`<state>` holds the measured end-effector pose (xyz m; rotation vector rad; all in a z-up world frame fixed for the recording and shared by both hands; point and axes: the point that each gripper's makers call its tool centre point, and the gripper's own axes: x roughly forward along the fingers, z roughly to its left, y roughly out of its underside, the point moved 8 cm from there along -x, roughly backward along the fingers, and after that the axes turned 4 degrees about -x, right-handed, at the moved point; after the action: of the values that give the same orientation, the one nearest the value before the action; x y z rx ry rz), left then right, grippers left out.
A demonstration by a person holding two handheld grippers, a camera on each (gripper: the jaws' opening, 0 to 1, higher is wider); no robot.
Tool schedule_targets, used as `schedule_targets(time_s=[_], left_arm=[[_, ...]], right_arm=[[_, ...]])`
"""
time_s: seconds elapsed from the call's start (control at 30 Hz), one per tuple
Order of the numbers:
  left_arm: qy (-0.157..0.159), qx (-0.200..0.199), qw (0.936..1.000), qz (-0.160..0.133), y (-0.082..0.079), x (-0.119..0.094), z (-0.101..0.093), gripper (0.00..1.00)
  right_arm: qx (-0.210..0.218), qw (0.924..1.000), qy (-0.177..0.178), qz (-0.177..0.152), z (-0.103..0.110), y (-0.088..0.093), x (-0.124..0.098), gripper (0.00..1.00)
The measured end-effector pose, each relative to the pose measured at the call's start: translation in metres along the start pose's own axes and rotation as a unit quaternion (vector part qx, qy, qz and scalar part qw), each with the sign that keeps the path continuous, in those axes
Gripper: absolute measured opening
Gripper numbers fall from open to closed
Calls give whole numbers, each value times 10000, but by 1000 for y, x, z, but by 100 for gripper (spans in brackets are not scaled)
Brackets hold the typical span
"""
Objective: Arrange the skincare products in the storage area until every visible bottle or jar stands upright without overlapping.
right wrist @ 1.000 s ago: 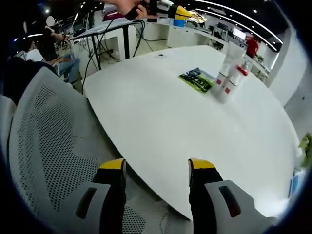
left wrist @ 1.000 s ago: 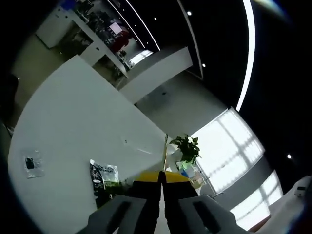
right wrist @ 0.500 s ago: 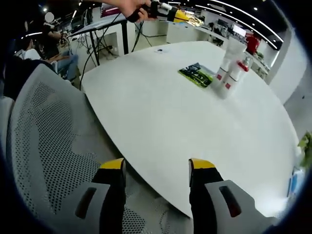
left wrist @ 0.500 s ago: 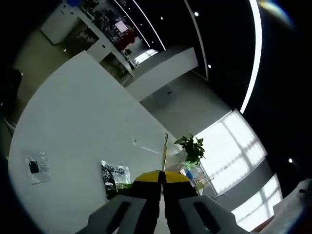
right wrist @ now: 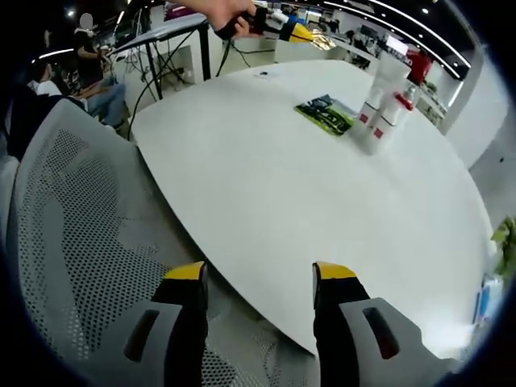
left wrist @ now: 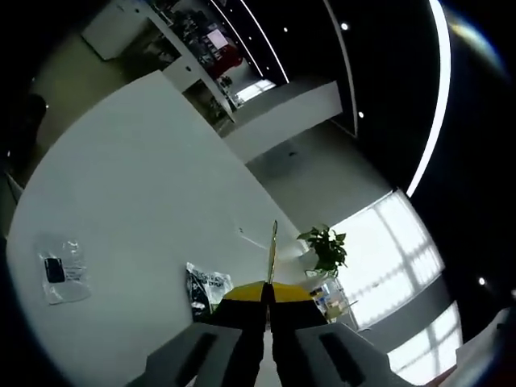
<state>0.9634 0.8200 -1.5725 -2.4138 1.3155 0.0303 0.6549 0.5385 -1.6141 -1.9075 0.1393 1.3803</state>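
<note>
While the person holds both tools clear of the white table [right wrist: 266, 193], nothing on it has been touched: over the last second the views have only drifted as the hands moved, and the bottles look just as they did, so the arranging has not begun.

From the right gripper view, the skincare bottles [right wrist: 380, 105] stand in a tight upright cluster at about one o'clock on the far side of the table, white with red caps, touching or nearly so. Just beside them at eleven o'clock lies a flat green sachet [right wrist: 326, 113]. The right gripper [right wrist: 260, 278] hangs over the near table edge and a mesh chair [right wrist: 64, 234], its yellow-tipped jaws wide apart and empty.

The left gripper [left wrist: 268, 292] has its jaws pressed together with nothing between them; it is also seen at twelve o'clock in the right gripper view, raised above the far edge. Below it lie a dark sachet [left wrist: 205, 288] and a clear packet [left wrist: 58, 270] at nine o'clock, well apart

Both grippers look well apart from the bottles
</note>
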Motion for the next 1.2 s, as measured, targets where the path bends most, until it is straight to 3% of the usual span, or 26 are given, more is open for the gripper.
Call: schedule_targets(time_s=[0.4,0.67,0.87,1.2], left_arm=[[-561,-565,9968,79,12,18,38,0],[-1093,-971,9892,88,16,31,68,0],[-1286,-1062,9859,102,15,39,80,1],[-1659,-771,9826,306,3,46,99,2]], right_arm=[[18,9998,22,176,-1,3,3,49],[82,9996,61,261,-3,5,4,49],[95,9996,60,264,-2,5,4,49],[41,9996,58,281,-2,5,5,49]])
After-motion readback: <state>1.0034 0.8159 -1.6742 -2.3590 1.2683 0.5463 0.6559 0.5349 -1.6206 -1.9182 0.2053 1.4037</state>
